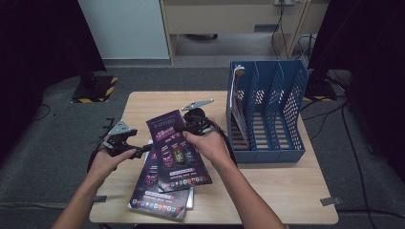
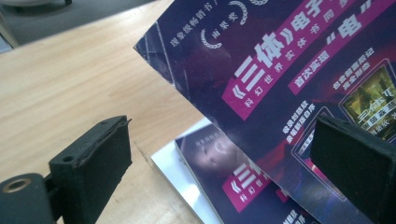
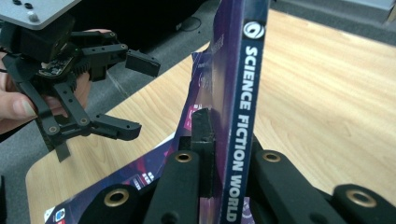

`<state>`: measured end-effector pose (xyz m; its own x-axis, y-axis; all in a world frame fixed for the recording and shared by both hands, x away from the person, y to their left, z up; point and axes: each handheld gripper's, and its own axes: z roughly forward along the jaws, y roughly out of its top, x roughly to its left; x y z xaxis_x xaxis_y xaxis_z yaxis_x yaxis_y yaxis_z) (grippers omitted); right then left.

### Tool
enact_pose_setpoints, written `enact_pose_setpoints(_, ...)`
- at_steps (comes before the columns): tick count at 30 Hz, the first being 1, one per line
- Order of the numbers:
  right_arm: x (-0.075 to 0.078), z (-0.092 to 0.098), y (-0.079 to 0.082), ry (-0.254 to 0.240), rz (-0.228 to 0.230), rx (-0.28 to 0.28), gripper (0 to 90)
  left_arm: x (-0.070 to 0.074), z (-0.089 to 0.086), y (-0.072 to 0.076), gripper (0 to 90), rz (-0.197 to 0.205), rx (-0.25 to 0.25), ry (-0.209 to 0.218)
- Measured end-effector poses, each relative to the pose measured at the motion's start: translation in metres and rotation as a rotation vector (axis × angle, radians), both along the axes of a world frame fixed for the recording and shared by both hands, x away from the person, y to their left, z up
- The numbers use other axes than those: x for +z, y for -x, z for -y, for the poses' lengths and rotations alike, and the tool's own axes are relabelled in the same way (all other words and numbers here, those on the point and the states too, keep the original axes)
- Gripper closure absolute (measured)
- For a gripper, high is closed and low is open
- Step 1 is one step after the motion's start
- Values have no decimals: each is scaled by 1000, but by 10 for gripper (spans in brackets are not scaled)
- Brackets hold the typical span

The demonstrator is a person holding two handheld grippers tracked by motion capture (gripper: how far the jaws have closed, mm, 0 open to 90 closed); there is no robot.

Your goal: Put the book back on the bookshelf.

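The purple-and-magenta magazine with a glossy paper cover [image 1: 175,150] catches a soft sheen, and its thin spine [image 3: 240,116] looks smooth and printed in white. The second glossy purple magazine lying flat [image 1: 155,193] has the same slick finish, with a white paper edge beside it. The pale wooden table top [image 1: 282,183] shows a fine, matt grain. The left gripper [image 1: 136,151] is matt black plastic with brass-coloured rivets, its pads [image 2: 100,161] dull and slightly rough. The right gripper [image 3: 219,135] has the same matt black look. The blue slotted plastic file rack [image 1: 272,112] looks smooth and faintly shiny.
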<state>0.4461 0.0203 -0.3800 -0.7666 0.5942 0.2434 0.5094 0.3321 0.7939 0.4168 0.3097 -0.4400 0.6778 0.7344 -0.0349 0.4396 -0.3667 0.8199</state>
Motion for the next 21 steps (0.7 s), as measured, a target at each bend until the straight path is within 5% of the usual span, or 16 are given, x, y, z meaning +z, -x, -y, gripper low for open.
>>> enact_pose_setpoints(8, 22, 3, 9, -3, 56, 7, 842, 19, 2, -1, 41, 35, 5, 5)
enact_pose_setpoints(21, 49, -1, 17, 3, 119, 35, 843, 27, 2, -3, 40, 53, 14, 7)
